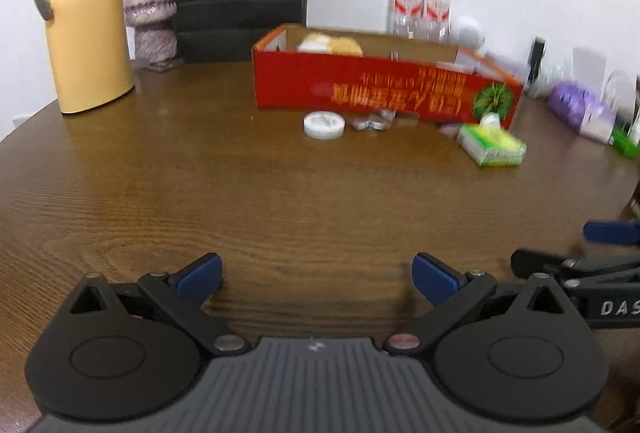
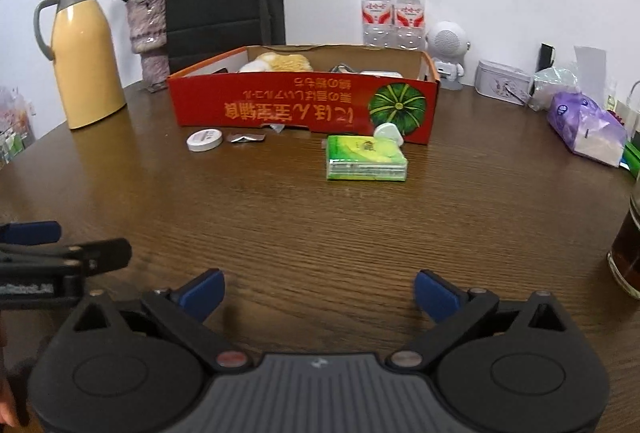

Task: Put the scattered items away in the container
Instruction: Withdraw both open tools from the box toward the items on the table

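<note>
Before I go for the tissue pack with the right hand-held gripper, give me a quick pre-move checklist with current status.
1. Right hand-held gripper open, empty: ok.
2. Left hand-held gripper open, out of the path: ok.
3. Tissue pack flat on the table, unobstructed in front: ok.
4. White piece touching the pack's far edge: cannot tell.
5. Space in the red box: ok.
6. Glass at right clear of the reach: ok.

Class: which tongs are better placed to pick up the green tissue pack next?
Right tongs, probably: open, with the green tissue pack almost straight ahead. From the left tongs, it lies off to the right.
</note>
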`<act>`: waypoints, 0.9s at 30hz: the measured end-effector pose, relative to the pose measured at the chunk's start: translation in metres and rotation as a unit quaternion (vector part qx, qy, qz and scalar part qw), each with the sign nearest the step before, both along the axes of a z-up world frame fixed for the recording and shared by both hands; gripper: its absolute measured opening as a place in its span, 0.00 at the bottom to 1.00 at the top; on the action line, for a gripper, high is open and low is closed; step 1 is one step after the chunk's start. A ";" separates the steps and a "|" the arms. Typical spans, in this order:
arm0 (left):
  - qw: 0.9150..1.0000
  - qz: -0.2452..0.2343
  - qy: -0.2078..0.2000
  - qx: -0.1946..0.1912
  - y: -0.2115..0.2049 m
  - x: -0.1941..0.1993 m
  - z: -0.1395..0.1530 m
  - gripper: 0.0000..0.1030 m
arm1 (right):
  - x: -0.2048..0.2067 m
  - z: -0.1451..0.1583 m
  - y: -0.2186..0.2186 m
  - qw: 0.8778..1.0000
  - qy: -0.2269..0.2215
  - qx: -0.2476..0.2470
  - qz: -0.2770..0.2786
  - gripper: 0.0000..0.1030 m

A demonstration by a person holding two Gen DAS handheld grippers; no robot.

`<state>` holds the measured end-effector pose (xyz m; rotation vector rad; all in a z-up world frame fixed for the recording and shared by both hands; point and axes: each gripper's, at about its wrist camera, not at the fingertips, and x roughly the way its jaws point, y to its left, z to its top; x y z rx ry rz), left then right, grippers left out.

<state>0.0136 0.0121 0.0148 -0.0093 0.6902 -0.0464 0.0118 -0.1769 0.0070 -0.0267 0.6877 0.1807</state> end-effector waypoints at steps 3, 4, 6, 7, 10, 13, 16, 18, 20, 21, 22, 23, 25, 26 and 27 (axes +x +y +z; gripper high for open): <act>1.000 -0.006 0.002 0.003 -0.001 0.001 -0.001 1.00 | 0.001 -0.001 0.001 1.000 0.006 -0.003 0.002 0.99; 1.000 -0.006 0.003 0.005 -0.001 0.001 -0.001 1.00 | 0.002 -0.001 0.001 1.000 0.007 -0.002 0.001 0.99; 1.000 -0.006 0.004 0.009 -0.002 0.001 -0.001 1.00 | 0.003 -0.002 0.001 1.000 0.010 -0.002 0.001 0.99; 1.000 -0.006 0.004 0.010 -0.002 0.001 -0.001 1.00 | 0.003 -0.002 0.002 1.000 0.012 -0.003 0.001 0.99; 1.000 -0.006 0.006 0.012 -0.003 0.001 -0.002 1.00 | 0.004 -0.003 0.004 1.000 0.013 -0.009 0.003 0.99; 1.000 -0.007 0.007 0.015 -0.004 0.001 -0.001 1.00 | 0.004 -0.004 0.004 1.000 0.013 -0.010 0.004 1.00; 1.000 -0.007 0.008 0.015 -0.004 0.001 -0.001 1.00 | 0.004 -0.004 0.003 1.000 0.012 -0.010 0.003 1.00; 1.000 -0.007 0.008 0.015 -0.004 0.001 -0.001 1.00 | 0.004 -0.004 0.003 1.000 0.012 -0.010 0.003 1.00; 1.000 -0.007 0.008 0.014 -0.004 0.001 -0.001 1.00 | 0.005 -0.004 0.003 1.000 0.012 -0.010 0.003 1.00; 1.000 -0.008 0.008 0.015 -0.004 0.001 -0.001 1.00 | 0.005 -0.004 0.003 1.000 0.012 -0.010 0.003 1.00; 1.000 -0.008 0.008 0.015 -0.004 0.001 -0.001 1.00 | 0.005 -0.004 0.003 1.000 0.011 -0.010 0.003 1.00; 1.000 -0.008 0.008 0.015 -0.004 0.001 -0.001 1.00 | 0.005 -0.004 0.003 1.000 0.011 -0.010 0.004 1.00; 1.000 -0.008 0.008 0.015 -0.004 0.001 -0.001 1.00 | 0.005 -0.005 0.003 1.000 0.011 -0.010 0.003 1.00; 1.000 -0.008 0.008 0.015 -0.004 0.001 -0.001 1.00 | 0.005 -0.005 0.003 1.000 0.011 -0.009 0.003 1.00; 1.000 -0.008 0.008 0.015 -0.004 0.001 -0.001 1.00 | 0.005 -0.005 0.003 1.000 0.011 -0.009 0.003 1.00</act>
